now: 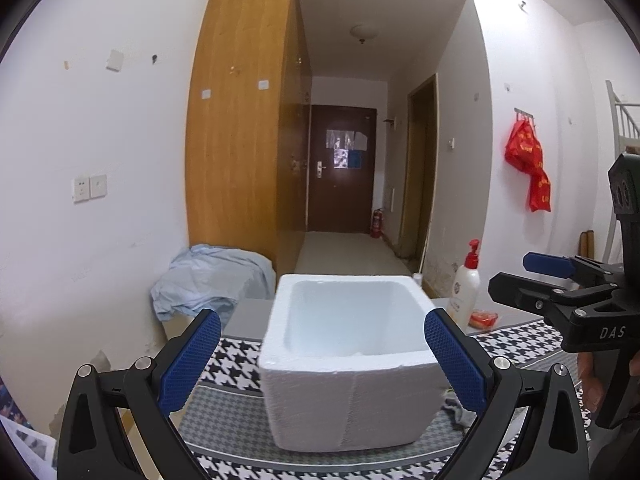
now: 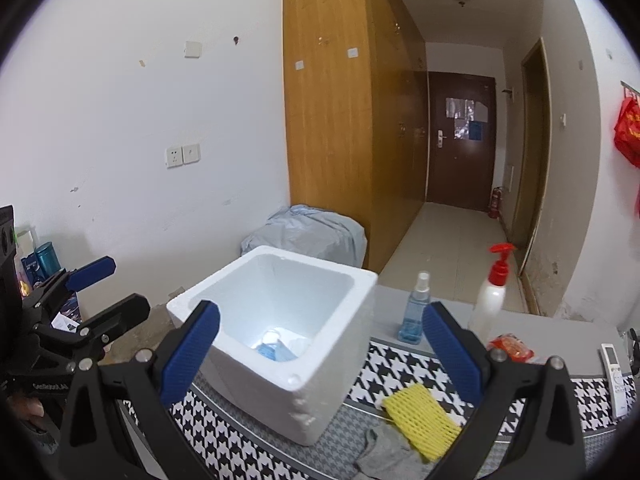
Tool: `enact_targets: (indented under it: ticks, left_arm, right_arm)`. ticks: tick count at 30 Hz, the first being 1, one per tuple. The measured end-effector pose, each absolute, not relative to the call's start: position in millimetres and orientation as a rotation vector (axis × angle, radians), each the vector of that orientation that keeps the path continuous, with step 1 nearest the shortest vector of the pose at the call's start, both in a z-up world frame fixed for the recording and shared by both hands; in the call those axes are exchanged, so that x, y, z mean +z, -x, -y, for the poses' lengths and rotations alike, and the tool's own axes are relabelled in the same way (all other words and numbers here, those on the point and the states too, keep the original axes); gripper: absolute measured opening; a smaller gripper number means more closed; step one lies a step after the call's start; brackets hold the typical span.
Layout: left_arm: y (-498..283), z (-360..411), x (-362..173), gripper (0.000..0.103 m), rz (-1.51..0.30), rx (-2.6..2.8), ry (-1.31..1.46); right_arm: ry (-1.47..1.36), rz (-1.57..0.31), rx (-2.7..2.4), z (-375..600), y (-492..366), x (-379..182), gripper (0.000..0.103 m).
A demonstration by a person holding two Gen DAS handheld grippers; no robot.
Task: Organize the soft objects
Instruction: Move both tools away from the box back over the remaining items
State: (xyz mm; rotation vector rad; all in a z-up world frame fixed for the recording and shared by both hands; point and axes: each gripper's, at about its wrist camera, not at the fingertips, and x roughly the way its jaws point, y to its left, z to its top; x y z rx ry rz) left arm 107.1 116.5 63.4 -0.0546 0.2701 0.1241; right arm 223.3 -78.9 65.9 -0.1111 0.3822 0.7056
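Observation:
A white foam box stands on the houndstooth cloth; it also shows in the right wrist view. A blue and white soft item lies on its bottom. A yellow foam net and a grey sock lie on the cloth right of the box; a bit of the sock shows in the left wrist view. My left gripper is open and empty, in front of the box. My right gripper is open and empty, above the box's near corner.
A white pump bottle, a blue spray bottle, a red packet and a white remote stand or lie at the table's far right. A grey-blue covered bundle sits behind the box by the wooden wardrobe.

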Motion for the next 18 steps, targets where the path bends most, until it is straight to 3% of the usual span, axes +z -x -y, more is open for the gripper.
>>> enact_targets:
  ticks: [18]
  left_arm:
    - [-107.2, -64.5, 72.2, 0.102, -0.235, 0.006, 0.026]
  right_arm:
    - [0.076, -0.333, 0.597, 141.7, -194.9, 72.6, 0.103]
